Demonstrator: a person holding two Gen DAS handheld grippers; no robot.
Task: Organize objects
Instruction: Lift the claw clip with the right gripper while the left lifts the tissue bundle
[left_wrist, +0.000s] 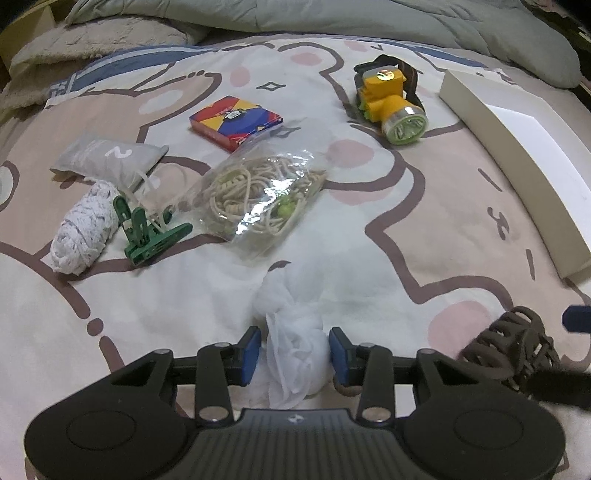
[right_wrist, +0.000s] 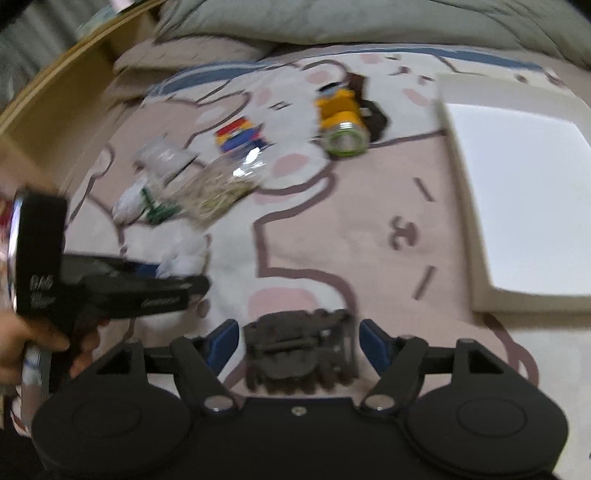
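My left gripper (left_wrist: 294, 352) points down at the bed, its blue pads close against a white mesh bundle (left_wrist: 291, 343) whose top rests on the sheet. In the right wrist view a hand (right_wrist: 33, 343) holds that gripper (right_wrist: 173, 271) at the left, beside the mesh bundle (right_wrist: 184, 258). My right gripper (right_wrist: 299, 343) stands open over a brown hair claw (right_wrist: 299, 350), which lies on the sheet with a gap to each pad. The same hair claw (left_wrist: 513, 343) shows at the lower right of the left wrist view.
Farther up the cartoon-print sheet (left_wrist: 369, 258) lie a yellow headlamp (left_wrist: 391, 99), a colourful card box (left_wrist: 236, 122), a bag of cord (left_wrist: 262, 199), green clips (left_wrist: 147, 232), a white yarn roll (left_wrist: 85, 229) and a grey pouch (left_wrist: 107, 157). A white box (left_wrist: 517, 166) stands at the right.
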